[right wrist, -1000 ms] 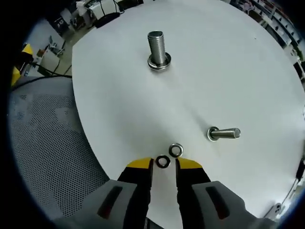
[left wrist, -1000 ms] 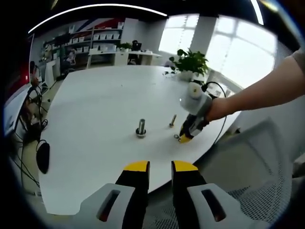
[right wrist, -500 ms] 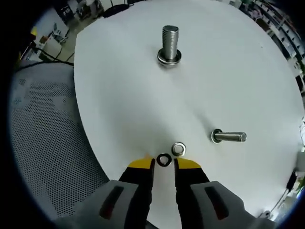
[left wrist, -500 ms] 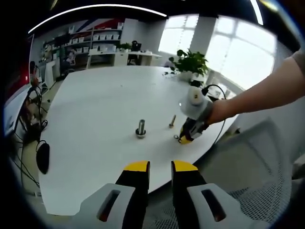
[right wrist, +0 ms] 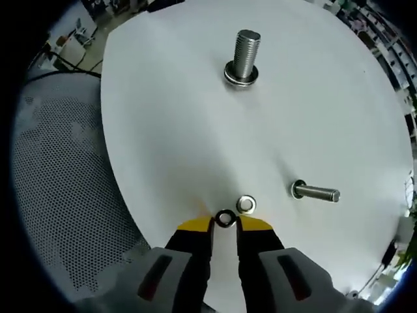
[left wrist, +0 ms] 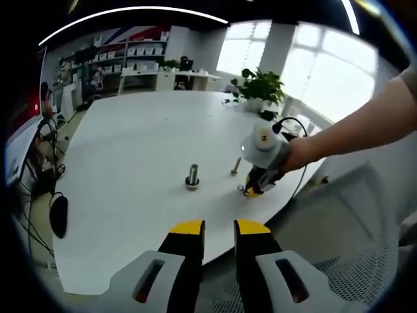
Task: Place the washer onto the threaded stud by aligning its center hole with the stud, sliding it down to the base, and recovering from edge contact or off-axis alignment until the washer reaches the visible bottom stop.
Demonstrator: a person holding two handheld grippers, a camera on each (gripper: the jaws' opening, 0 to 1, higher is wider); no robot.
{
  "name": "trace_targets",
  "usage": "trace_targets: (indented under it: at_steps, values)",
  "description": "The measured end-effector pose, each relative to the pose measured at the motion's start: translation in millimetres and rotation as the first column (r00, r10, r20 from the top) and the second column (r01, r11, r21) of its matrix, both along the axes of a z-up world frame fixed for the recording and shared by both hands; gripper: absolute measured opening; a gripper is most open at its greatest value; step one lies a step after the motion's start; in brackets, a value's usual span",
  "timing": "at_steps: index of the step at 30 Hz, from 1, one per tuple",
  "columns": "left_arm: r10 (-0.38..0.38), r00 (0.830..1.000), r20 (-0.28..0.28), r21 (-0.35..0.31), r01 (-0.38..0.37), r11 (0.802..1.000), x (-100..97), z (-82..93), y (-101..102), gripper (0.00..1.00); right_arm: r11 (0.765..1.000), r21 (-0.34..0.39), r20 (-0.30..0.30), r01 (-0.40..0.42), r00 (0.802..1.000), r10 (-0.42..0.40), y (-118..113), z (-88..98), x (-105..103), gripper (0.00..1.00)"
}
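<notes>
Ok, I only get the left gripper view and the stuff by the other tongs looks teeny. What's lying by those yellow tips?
Observer: Two washers lie flat on the white table. A dark washer is right at the tips of the right tongs, and a shiny washer is just beyond it.
Operator: Have the tongs grabbed one?
Observer: Not that I can see. The jaws stand slightly apart, and the dark washer is flat on the table at their tips.
Operator: Is the standing stud bare?
Observer: No. The upright stud has a shiny ring around its base.
</notes>
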State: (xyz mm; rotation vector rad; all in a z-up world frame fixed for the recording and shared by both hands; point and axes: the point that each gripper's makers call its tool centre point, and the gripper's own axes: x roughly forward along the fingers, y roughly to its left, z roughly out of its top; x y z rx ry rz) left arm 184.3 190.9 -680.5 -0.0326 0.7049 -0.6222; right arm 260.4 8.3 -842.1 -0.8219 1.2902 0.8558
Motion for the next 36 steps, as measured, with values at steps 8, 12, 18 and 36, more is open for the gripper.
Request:
trace_targets:
  at_steps: [8, 12, 18, 36]
  values:
    - [0.0, 1.0, 0.0, 0.001, 0.0, 1.0, -0.2, -0.1, 0.0, 0.15, 0.998, -0.016, 0.0, 0.066, 0.998, -0.066, -2.1, -0.3, 0.8, 0.14]
    - [0.001, 1.0, 0.001, 0.001, -0.001, 1.0, -0.1, 0.1, 0.1, 0.15, 0.998, -0.021, 0.003, 0.067, 0.998, -0.067, -1.8, -0.1, 0.7, 0.14]
    - [0.001, 1.0, 0.001, 0.002, -0.001, 1.0, -0.2, 0.0, 0.5, 0.15, 0.995, -0.041, 0.029, 0.089, 0.996, -0.088, -1.3, -1.2, 0.6, 0.14]
    - [0.005, 1.0, 0.001, 0.001, -0.005, 1.0, 0.1, 0.2, 1.2, 0.15, 0.992, -0.065, 0.047, 0.105, 0.994, -0.102, -0.8, 0.4, -1.0, 0.15]
